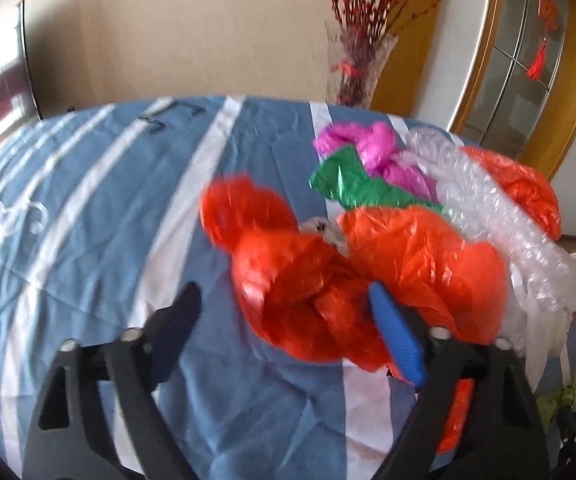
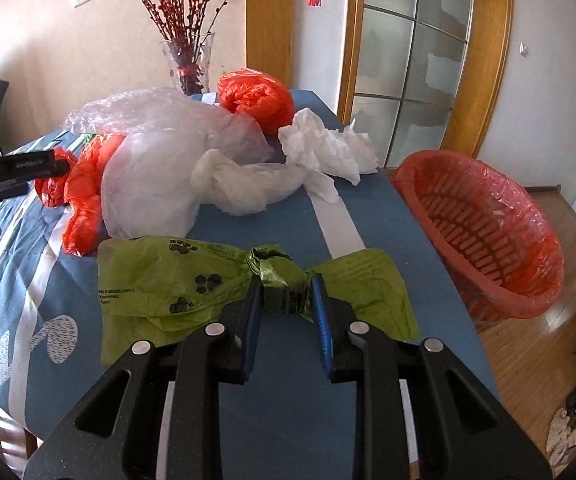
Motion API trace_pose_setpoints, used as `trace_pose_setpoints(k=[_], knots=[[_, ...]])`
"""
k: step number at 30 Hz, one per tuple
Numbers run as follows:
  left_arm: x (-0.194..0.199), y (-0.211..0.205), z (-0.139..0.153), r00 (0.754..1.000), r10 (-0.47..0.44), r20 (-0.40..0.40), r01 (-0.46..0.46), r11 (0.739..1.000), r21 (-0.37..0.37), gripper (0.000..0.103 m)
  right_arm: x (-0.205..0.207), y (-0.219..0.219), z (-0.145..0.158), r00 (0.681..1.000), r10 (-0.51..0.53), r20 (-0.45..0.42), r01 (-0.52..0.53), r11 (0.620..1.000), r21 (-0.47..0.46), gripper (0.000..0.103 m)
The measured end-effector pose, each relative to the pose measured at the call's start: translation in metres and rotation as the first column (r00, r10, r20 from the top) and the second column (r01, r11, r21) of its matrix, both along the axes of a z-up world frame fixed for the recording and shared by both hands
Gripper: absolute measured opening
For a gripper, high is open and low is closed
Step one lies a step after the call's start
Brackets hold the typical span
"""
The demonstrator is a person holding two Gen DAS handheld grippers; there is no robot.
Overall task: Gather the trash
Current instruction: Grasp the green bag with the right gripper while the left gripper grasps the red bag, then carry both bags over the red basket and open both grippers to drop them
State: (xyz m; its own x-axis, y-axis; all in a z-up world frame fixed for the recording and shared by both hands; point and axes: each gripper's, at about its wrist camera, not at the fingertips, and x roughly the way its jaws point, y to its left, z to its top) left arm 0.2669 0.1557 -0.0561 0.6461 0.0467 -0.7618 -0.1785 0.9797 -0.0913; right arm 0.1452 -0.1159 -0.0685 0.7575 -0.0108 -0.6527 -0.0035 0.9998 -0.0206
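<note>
The table (image 2: 372, 208), covered by a blue cloth with white stripes, carries a heap of loose trash across its far half. A red slatted basket (image 2: 484, 236) lined with thin red film stands off the table's right edge, tilted toward the table.

The largest item is a clear plastic bag (image 2: 148, 184), lying left of centre with a sheet of bubble wrap (image 2: 128, 110) behind it. A knotted orange bag (image 1: 368, 276) lies at the left of the heap. A second orange bag (image 2: 256, 96) sits at the far end beside a glass vase (image 2: 188, 64) of red twigs. Crumpled white tissue (image 2: 328, 148) lies right of the clear bag. A green bag with paw prints (image 2: 176, 280) lies nearest, flat on the cloth. Pink film (image 1: 368, 144) and green foil (image 1: 348, 184) lie behind the knotted orange bag.

The right gripper (image 2: 284, 292) is clamped on the twisted middle of the green bag, both pads pressing the knot.

The left gripper (image 1: 284, 304) stands with its jaws parted over the near end of the knotted orange bag. The blue right pad touches the plastic; the left finger stands apart from it over bare cloth. The bag lies partly between the fingers, ungripped.
</note>
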Motion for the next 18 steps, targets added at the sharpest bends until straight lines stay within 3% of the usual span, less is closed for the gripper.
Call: trace_pose_setpoints(k=[2,4,7,18], knots=[[0.001,0.001,-0.007,1.000,-0.013,-0.017,0.012,0.999,-0.039,0.064,0.000,0.000,-0.001,1.000,0.000,-0.001,0.000,1.000,0.001,0.025],[0.000,0.001,-0.010,0.999,-0.035,-0.017,0.033,0.996,-0.087,0.047,-0.002,0.000,-0.002,1.000,0.001,0.000,-0.001,1.000,-0.001,0.025],[-0.007,-0.002,-0.007,0.999,-0.047,0.005,0.047,0.995,-0.091,0.039,-0.004,-0.001,0.000,1.000,-0.001,0.008,0.001,1.000,-0.001,0.025],[-0.038,-0.002,0.027,0.991,-0.087,0.104,0.088,0.996,-0.008,0.035,-0.012,-0.007,0.020,0.997,-0.013,0.074,0.014,1.000,-0.007,0.025]])
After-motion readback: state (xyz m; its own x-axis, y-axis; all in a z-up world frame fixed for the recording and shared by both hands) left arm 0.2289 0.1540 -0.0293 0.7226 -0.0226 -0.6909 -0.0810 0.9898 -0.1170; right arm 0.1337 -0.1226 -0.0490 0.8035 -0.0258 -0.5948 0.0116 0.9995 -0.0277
